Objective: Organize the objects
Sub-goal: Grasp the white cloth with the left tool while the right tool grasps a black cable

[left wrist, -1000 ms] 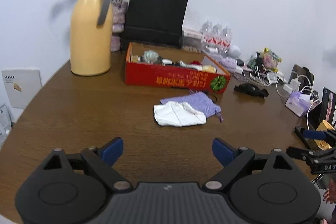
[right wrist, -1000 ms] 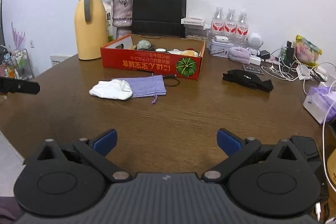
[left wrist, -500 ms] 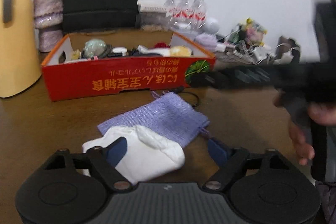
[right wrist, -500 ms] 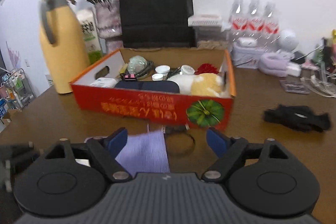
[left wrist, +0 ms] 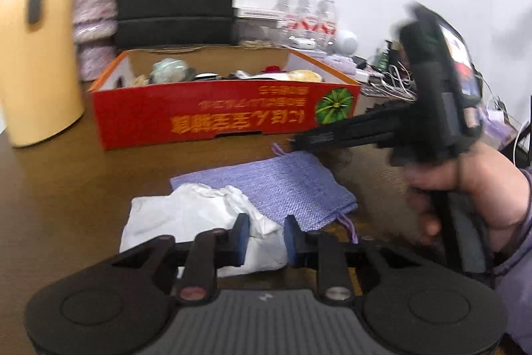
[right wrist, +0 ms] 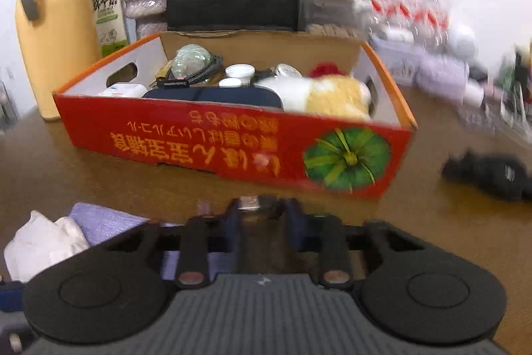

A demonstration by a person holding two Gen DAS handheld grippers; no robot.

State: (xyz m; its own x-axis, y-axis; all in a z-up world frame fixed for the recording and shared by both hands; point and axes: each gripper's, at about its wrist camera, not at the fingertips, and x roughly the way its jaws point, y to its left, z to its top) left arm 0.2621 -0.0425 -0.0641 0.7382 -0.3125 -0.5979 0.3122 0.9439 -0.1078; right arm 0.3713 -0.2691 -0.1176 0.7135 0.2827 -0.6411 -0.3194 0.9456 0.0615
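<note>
Box (right wrist: 232,138), red cardboard, open-topped, is being filled with a dark pouch (right wrist: 212,96), plush toy (right wrist: 332,95) and small jars. Left gripper (left wrist: 264,237) jaws are closing around white cloth (left wrist: 186,215); right gripper (right wrist: 262,222) is pinched nearly shut at purple bag's (left wrist: 276,185) end, contents blurred. Everything is being supported by brown table (left wrist: 66,188); yellow jug (left wrist: 36,55) behind.

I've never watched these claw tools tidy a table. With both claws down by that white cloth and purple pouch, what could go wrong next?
1. The left gripper is closing on the white cloth, which overlaps the purple pouch; lifting may drag the pouch along.
2. The right gripper is shut near the pouch's cord end; a thin cord could slip free.
3. The red box looks crowded, so added items may not settle inside.
</note>
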